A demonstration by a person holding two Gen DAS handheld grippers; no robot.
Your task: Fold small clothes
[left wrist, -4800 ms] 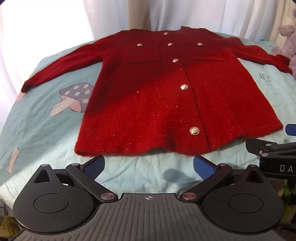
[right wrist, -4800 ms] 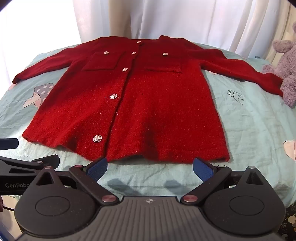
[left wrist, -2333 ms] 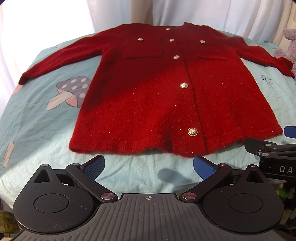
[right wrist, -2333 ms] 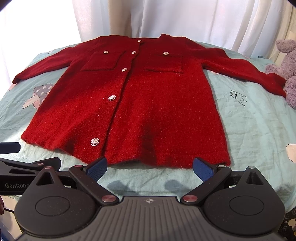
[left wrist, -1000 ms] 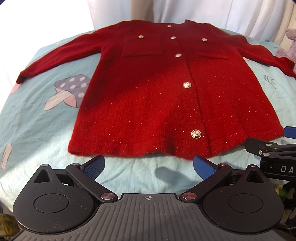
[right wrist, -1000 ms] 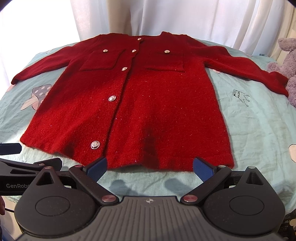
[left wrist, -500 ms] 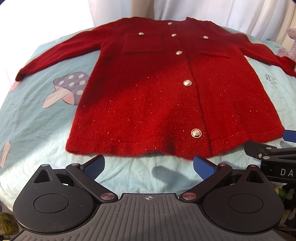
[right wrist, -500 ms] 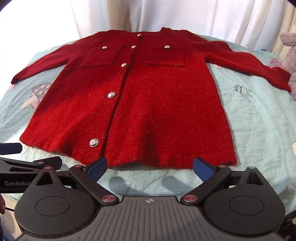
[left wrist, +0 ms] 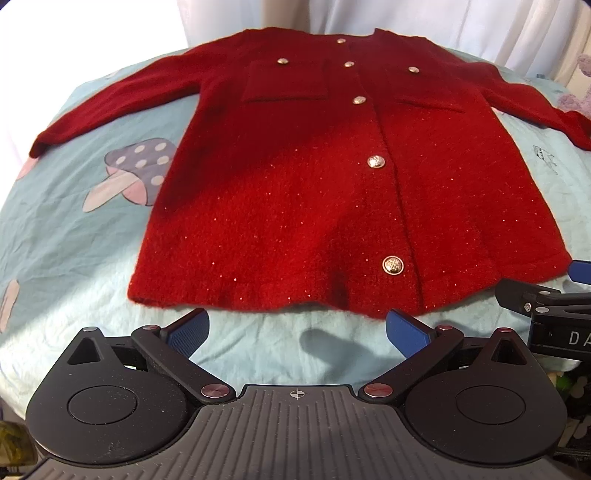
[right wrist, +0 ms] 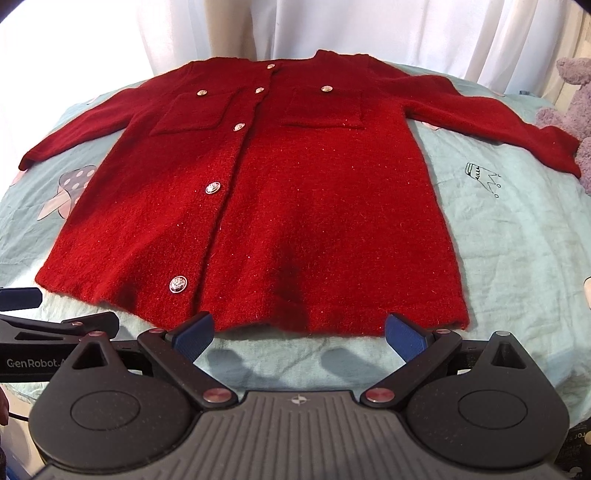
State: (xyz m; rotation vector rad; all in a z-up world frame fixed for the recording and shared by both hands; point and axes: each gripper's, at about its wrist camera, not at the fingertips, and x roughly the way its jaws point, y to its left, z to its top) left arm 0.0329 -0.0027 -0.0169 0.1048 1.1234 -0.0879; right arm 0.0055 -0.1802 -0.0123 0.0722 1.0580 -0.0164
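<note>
A red knit cardigan point(left wrist: 314, 177) with gold buttons lies flat and face up on a light blue sheet point(left wrist: 66, 221), sleeves spread to both sides. It also shows in the right wrist view point(right wrist: 314, 206). My left gripper point(left wrist: 297, 328) is open and empty, just short of the left part of the hem. My right gripper point(right wrist: 299, 334) is open and empty, its blue fingertips point(right wrist: 400, 334) at the right part of the hem. Each gripper shows at the edge of the other's view.
The sheet point(right wrist: 517, 229) has mushroom point(left wrist: 129, 173) and crown point(right wrist: 482, 177) prints. A purple plush toy point(right wrist: 572, 107) sits at the right by the right sleeve cuff. White curtains point(right wrist: 332, 26) hang behind the bed.
Both grippers have moved forward toward the cardigan's hem, which now lies closer to the fingertips. Both stay open. The cardigan has not moved.
</note>
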